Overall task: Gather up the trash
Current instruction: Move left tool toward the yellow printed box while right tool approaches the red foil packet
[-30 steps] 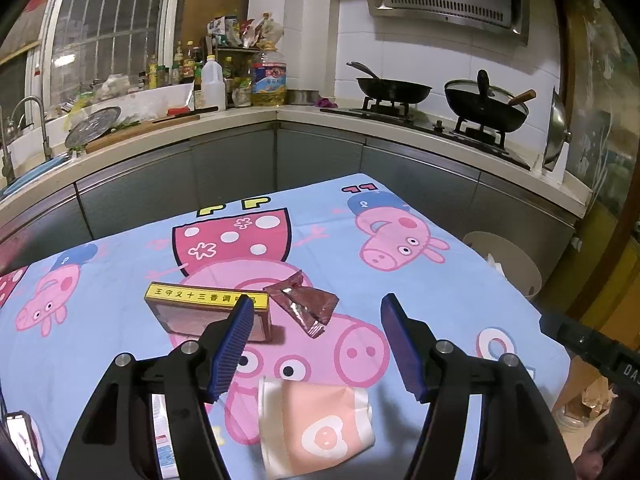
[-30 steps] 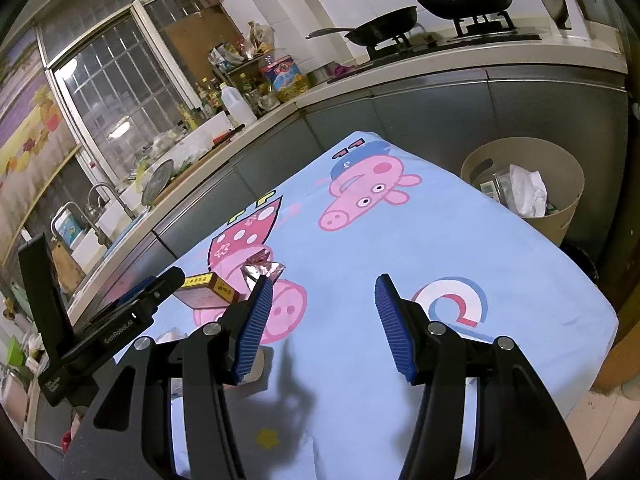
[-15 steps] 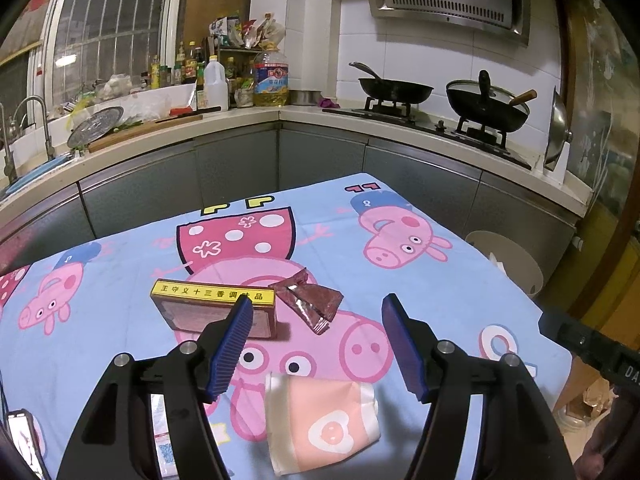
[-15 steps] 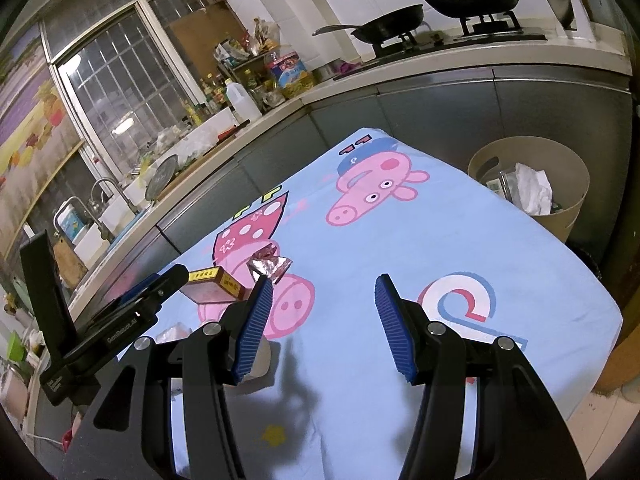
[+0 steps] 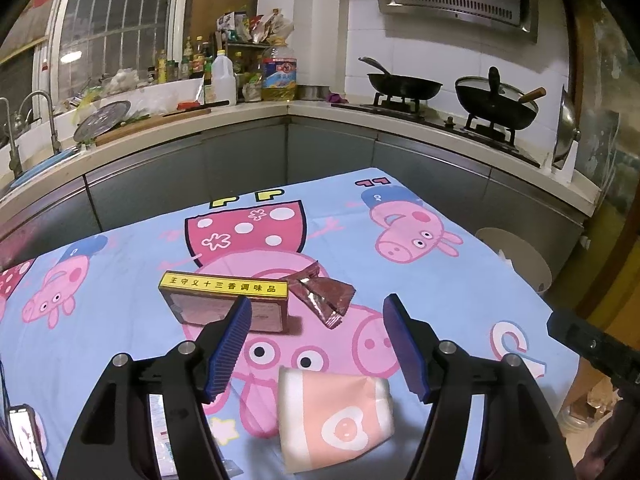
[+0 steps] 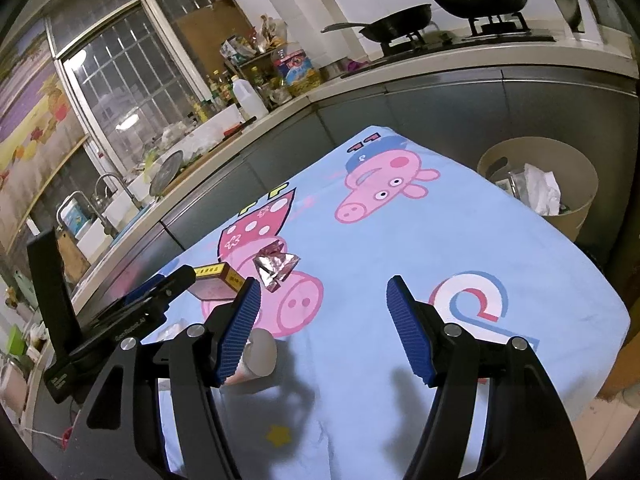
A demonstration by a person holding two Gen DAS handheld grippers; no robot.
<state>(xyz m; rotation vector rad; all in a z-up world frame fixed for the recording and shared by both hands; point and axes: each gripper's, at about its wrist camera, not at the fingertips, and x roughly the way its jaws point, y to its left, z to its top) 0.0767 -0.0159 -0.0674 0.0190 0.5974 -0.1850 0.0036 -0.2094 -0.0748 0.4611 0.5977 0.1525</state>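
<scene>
Trash on tabletop (image 5: 120, 264): pink pouch (image 5: 334, 420) lies w/ long axis crosswise just below left gripper (image 5: 316, 344), nearer than right gripper (image 6: 324, 320), whose fingers just spread; both released, nothing btwn.

A flat brown box (image 5: 224, 302) with a yellow lettered edge lies on the cartoon-pig cloth, a crumpled dark-red foil wrapper (image 5: 322, 296) just beside it — a pink-and-white packet (image 5: 334, 416) lies nearer. Off the table's far corner stands a beige bin (image 6: 576, 160) — paper inside.
</scene>
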